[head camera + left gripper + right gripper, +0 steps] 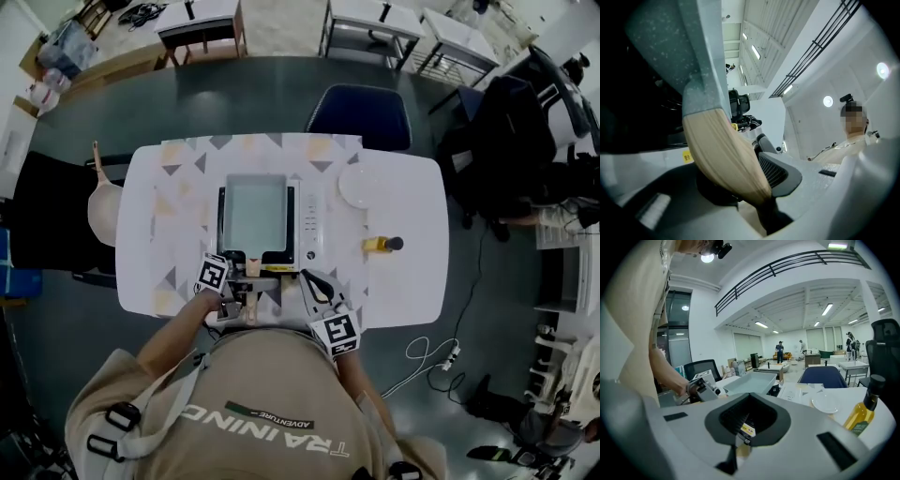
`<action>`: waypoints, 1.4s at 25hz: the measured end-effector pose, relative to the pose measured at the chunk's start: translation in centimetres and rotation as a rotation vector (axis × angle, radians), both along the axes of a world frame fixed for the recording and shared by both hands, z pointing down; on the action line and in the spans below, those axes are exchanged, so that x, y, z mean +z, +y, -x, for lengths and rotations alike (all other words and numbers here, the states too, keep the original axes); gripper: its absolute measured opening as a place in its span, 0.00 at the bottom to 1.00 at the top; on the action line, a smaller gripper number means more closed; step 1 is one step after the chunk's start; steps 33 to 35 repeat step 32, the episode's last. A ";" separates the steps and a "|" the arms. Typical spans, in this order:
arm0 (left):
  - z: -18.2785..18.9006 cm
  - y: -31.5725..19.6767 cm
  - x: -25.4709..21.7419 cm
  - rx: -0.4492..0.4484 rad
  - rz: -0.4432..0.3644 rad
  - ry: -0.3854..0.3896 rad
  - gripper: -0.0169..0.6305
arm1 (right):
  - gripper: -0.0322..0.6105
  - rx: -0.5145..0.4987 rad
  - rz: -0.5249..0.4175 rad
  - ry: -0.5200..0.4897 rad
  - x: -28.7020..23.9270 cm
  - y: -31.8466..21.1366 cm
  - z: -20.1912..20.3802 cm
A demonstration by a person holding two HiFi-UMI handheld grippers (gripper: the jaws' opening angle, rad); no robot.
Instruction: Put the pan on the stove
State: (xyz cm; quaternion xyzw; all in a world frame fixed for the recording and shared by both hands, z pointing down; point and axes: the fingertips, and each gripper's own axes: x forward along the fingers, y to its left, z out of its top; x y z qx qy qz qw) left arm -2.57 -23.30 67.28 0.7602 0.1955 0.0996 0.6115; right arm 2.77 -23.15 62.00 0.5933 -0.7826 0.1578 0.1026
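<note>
A square grey pan lies over the black top of the white portable stove; I cannot tell if it rests on the stove or hangs just above it. Its pale wooden handle points toward me. My left gripper is shut on that handle, and in the left gripper view the handle runs between the jaws up to the speckled grey pan. My right gripper hovers at the stove's near right corner, shut and holding nothing. The right gripper view shows the pan and the left gripper.
A white plate sits on the table behind the stove's right side, and a yellow oil bottle lies right of the stove. A blue chair stands at the far edge. The patterned cloth covers the left half of the table.
</note>
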 end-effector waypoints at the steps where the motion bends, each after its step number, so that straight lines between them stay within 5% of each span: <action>1: 0.0 0.1 0.0 -0.001 -0.003 -0.007 0.24 | 0.06 -0.005 0.006 0.003 -0.1 0.1 0.1; 35: 0.3 0.5 -0.1 -0.001 0.041 -0.033 0.22 | 0.06 -0.034 0.025 0.071 -4.0 -0.3 1.1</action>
